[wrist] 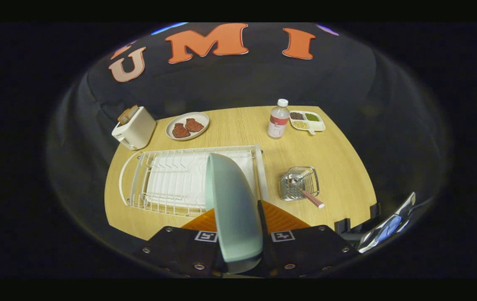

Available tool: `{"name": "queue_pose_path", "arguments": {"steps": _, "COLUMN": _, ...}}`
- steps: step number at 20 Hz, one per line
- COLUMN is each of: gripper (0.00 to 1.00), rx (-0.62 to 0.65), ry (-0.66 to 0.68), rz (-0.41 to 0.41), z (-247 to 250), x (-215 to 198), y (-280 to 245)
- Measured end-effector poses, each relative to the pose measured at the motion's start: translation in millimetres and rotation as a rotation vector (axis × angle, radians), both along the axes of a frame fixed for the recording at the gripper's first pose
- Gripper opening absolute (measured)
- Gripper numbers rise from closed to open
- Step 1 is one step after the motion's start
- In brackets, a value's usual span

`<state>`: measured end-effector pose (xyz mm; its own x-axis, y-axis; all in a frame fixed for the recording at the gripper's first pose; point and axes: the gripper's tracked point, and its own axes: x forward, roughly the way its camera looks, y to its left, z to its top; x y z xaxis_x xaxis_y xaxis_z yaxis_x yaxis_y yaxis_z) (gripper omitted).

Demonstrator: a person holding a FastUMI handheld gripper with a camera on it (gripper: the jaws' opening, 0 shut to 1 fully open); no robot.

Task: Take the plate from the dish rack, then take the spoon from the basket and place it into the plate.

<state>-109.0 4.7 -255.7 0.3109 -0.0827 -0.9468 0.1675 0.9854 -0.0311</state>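
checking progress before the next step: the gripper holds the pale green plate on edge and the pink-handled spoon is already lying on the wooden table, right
Not quite. The gripper does hold the pale green plate on edge, but the gripper view shows the pink-handled spoon in the wire metal basket, handle sticking out.

Plate on edge, apparently clamped between the fingers — dish rack beyond, spoon in basket.

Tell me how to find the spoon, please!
Find the white dish rack on the wooden table. Beside it sits a small shiny wire basket. The spoon lies in it, its pink handle poking out over the rim.
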Motion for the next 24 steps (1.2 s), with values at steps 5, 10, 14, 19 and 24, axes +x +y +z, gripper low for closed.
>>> {"name": "queue_pose_path", "arguments": {"steps": 5, "gripper": 0.31, "rx": 0.121, "ry": 0.007, "rz": -0.024, "z": -18.3, "x": -41.2, "y": 5.9}}
{"name": "queue_pose_path", "arguments": {"steps": 10, "gripper": 0.31, "rx": 0.276, "ry": 0.025, "rz": -0.069, "z": -41.6, "x": -77.2, "y": 14.2}}
{"name": "queue_pose_path", "arguments": {"steps": 14, "gripper": 0.3, "rx": 0.367, "ry": 0.01, "rz": -0.056, "z": -56.3, "x": -95.7, "y": 16.5}}
{"name": "queue_pose_path", "arguments": {"steps": 19, "gripper": 0.31, "rx": 0.492, "ry": 0.025, "rz": -0.073, "z": -79.4, "x": -120.2, "y": 21.2}}
{"name": "queue_pose_path", "arguments": {"steps": 24, "gripper": 0.31, "rx": 0.541, "ry": 0.043, "rz": -0.102, "z": -109.5, "x": -134.4, "y": 16.2}}
